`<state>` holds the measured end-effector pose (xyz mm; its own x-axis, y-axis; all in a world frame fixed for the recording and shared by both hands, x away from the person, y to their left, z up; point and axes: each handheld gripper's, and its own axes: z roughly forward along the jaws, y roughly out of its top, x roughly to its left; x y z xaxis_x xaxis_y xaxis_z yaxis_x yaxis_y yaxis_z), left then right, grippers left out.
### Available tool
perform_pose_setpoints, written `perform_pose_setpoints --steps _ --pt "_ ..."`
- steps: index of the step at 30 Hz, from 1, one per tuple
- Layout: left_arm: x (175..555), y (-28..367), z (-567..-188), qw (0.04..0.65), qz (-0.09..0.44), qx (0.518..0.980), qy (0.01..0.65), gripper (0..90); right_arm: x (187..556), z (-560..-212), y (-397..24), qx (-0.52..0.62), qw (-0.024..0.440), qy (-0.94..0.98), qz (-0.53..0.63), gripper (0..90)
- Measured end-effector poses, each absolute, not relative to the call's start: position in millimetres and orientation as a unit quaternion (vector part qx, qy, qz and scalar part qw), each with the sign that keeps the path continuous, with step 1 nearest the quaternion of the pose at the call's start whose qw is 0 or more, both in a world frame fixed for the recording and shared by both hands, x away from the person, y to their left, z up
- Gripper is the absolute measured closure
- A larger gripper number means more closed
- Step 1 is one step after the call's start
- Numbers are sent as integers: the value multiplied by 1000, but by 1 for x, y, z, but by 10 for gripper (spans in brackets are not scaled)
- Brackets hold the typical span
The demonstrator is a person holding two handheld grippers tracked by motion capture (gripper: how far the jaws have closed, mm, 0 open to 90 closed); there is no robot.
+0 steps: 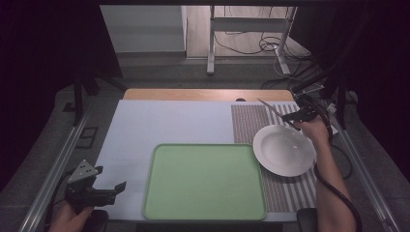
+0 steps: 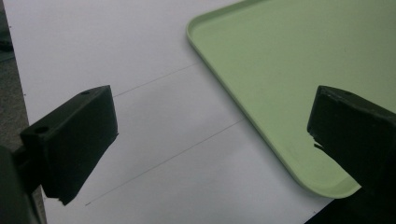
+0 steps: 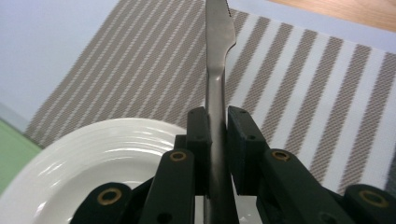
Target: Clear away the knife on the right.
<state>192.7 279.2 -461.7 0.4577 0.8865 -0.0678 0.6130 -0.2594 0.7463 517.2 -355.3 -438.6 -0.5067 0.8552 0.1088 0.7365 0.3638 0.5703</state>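
A steel table knife point(image 3: 217, 60) is clamped by its handle in my right gripper point(image 3: 217, 128), blade pointing away over the striped placemat point(image 3: 299, 84). From above, the knife point(image 1: 270, 109) sticks out to the upper left of the right gripper point(image 1: 295, 116), just beyond the far rim of a white plate point(image 1: 284, 150). The plate's rim point(image 3: 88, 149) lies below the jaws. My left gripper point(image 1: 109, 192) is open at the table's near left corner, over the white table sheet point(image 2: 154, 154), left of the green tray point(image 1: 204, 181); its jaws hold nothing. The tray's near corner point(image 2: 280, 79) lies between them.
The brown-and-white striped placemat point(image 1: 251, 121) covers the right side of the table under the plate. A wooden table edge point(image 1: 203, 94) runs along the far side. Beyond it stand metal frame legs and cables point(image 1: 270, 43) on the floor.
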Motion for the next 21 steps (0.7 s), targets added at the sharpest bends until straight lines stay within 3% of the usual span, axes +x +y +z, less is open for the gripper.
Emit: perform_pose_setpoints --steps 21 --pt "193 278 -462 363 188 773 485 19 448 -437 -299 423 87 850 302 804"
